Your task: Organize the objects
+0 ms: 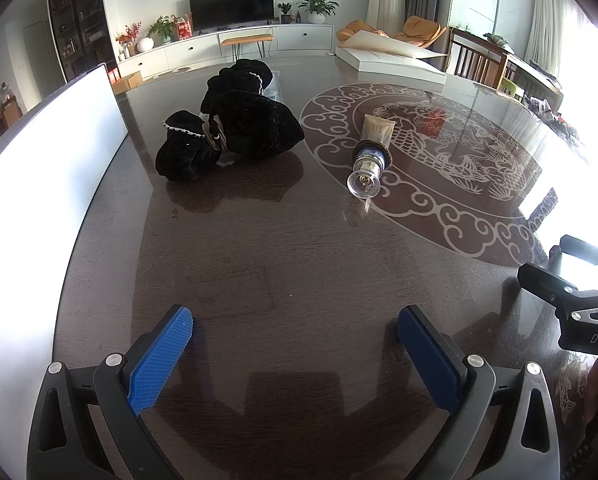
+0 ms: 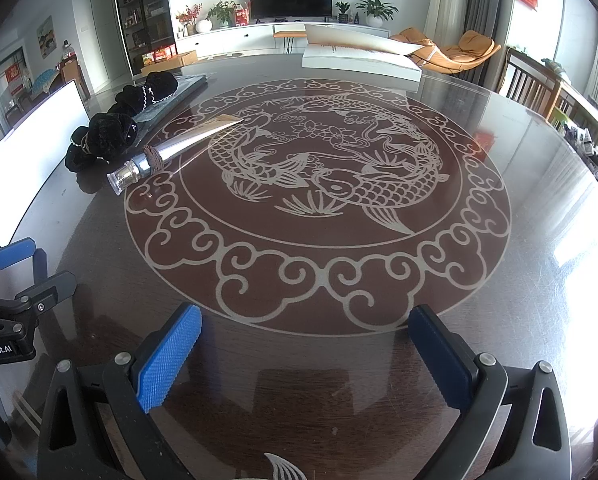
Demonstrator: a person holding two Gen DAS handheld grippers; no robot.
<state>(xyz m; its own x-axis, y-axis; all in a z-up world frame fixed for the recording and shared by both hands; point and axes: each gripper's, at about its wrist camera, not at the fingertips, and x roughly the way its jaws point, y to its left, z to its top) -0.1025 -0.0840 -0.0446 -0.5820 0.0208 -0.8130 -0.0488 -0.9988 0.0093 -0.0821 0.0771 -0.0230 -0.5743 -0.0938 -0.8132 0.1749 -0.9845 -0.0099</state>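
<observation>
Black velvet scrunchies point(image 1: 235, 128) lie in a heap on the dark glass table point(image 1: 283, 264), also seen in the right wrist view point(image 2: 99, 140). A cosmetic tube point(image 1: 373, 148) with a clear cap and a brown hair tie around its neck lies beside them; it shows in the right wrist view point(image 2: 171, 148) too. My left gripper point(image 1: 295, 344) is open and empty, well short of both. My right gripper point(image 2: 307, 352) is open and empty over the table's near part, by the fish pattern. Each gripper shows at the edge of the other's view.
A white box point(image 1: 39, 184) stands along the table's left side. A flat white box point(image 2: 359, 60) with an open lid lies at the far edge. A flat grey item point(image 2: 179, 92) lies under the far scrunchies. Wooden chairs point(image 2: 539, 84) stand at the right.
</observation>
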